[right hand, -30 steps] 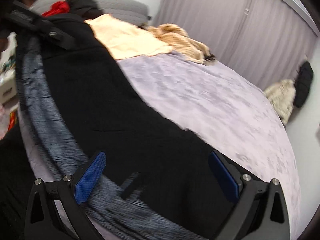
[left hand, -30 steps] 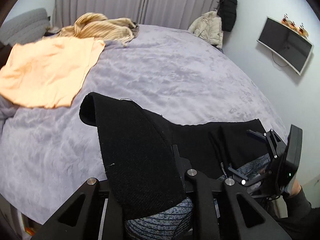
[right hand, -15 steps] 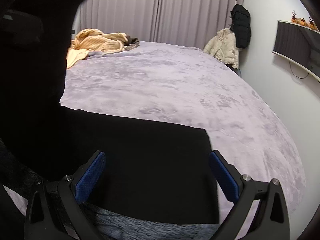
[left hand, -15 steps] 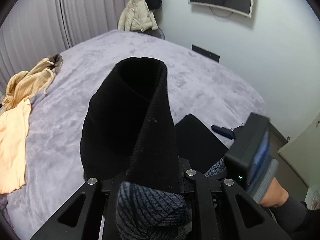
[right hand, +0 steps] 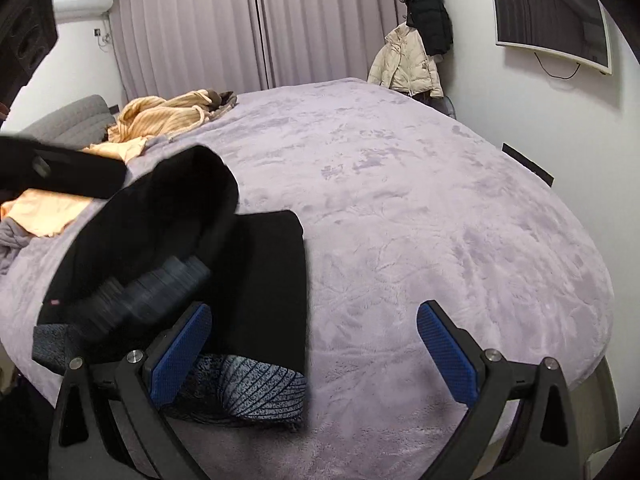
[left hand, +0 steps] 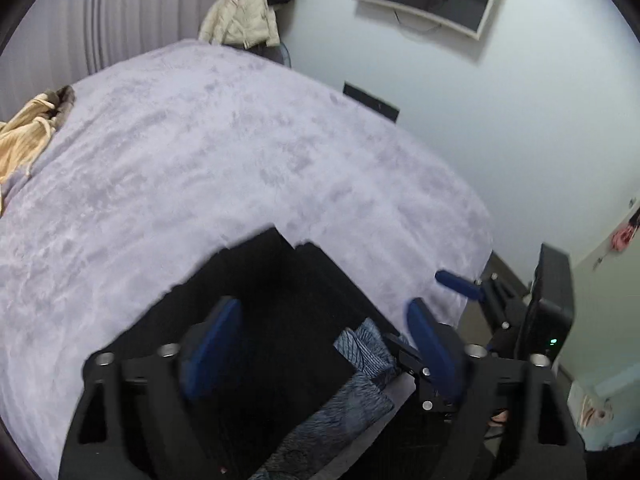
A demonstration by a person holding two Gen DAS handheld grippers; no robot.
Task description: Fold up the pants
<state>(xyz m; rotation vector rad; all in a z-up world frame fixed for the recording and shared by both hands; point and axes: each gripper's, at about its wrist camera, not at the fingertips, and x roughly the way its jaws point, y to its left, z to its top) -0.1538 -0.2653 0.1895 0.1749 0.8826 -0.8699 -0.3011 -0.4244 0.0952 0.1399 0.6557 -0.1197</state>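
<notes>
The black pants [left hand: 280,320] with a grey patterned lining [left hand: 360,364] lie folded in layers on the near edge of the lilac bed [left hand: 240,152]. My left gripper [left hand: 320,344] is open just above them, holding nothing. In the right wrist view the pants [right hand: 264,280] lie at lower left, the upper layer blurred, lining [right hand: 256,396] showing at the near end. My right gripper [right hand: 316,352] is open and empty, its left pad over the pants' near end. It also shows in the left wrist view [left hand: 460,284] at the right, beside the bed's edge.
Orange and beige clothes [right hand: 160,116] lie at the bed's far left. A cream jacket [right hand: 408,64] and a black coat hang past the far corner. A wall screen [right hand: 552,28] is at the right. Curtains [right hand: 240,24] close the back.
My left gripper held a raised pant leg; it has now opened and the leg lies folded over the rest. My right gripper moved right, off the pants' middle.
</notes>
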